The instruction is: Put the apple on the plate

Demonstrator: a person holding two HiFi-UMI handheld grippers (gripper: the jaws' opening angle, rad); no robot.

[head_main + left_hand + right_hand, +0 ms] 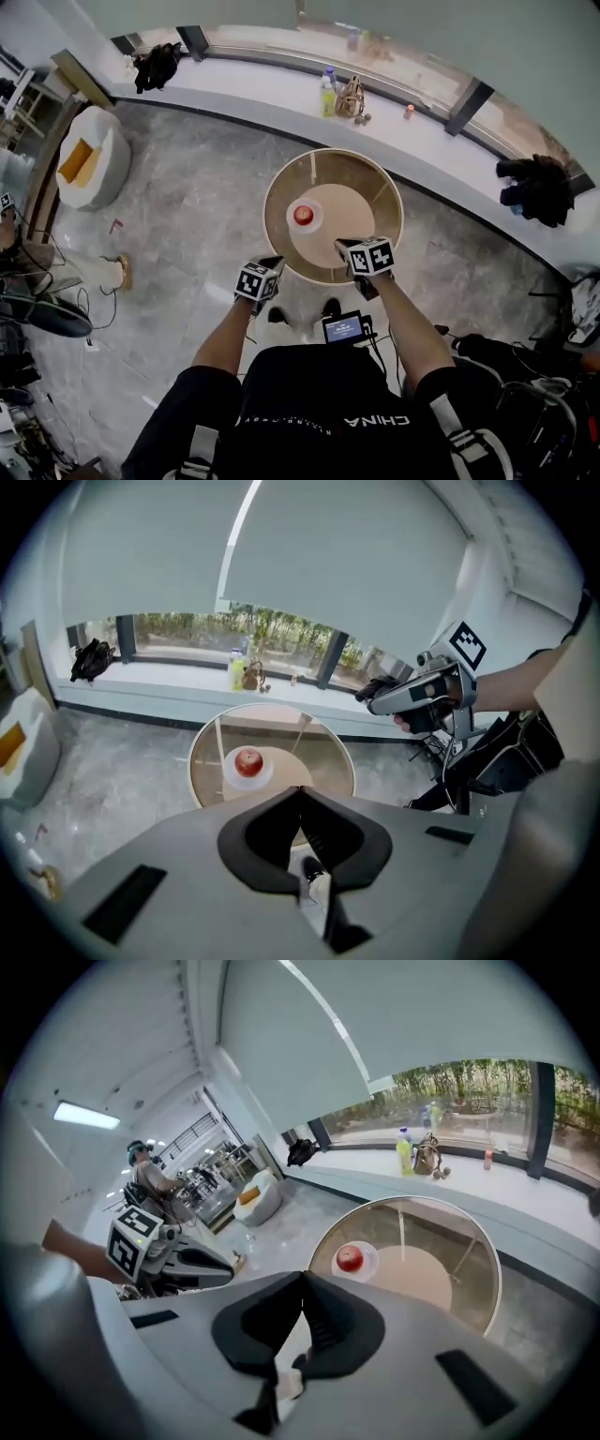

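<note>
Holding, left gripper: I am reading its jaws as pressed together at the tips and pinching nothing; through the hollow behind them I am seeing only floor and a shoe.
Holding, right gripper: I am finding the same here, with the tips meeting, nothing between them, and nothing touched.
Gripper placing: both are hanging in the air at the near side of the table. In the head view the left one is just off the near-left rim and the right one is over the near rim. Both are pointing toward the table and sitting well apart from the apple.
Apple: red, it is sitting on the plate, near the plate's middle and touching it.
Plate: white and round, it is lying on the left part of the table as I am looking from the head view.
Apple axis: it is looking round in all three views, so I am finding no long axis. I cannot tell at this size which way its stem end is pointing.
Table: round, it is showing a pale rim and a see-through top with a tan disc below.
</note>
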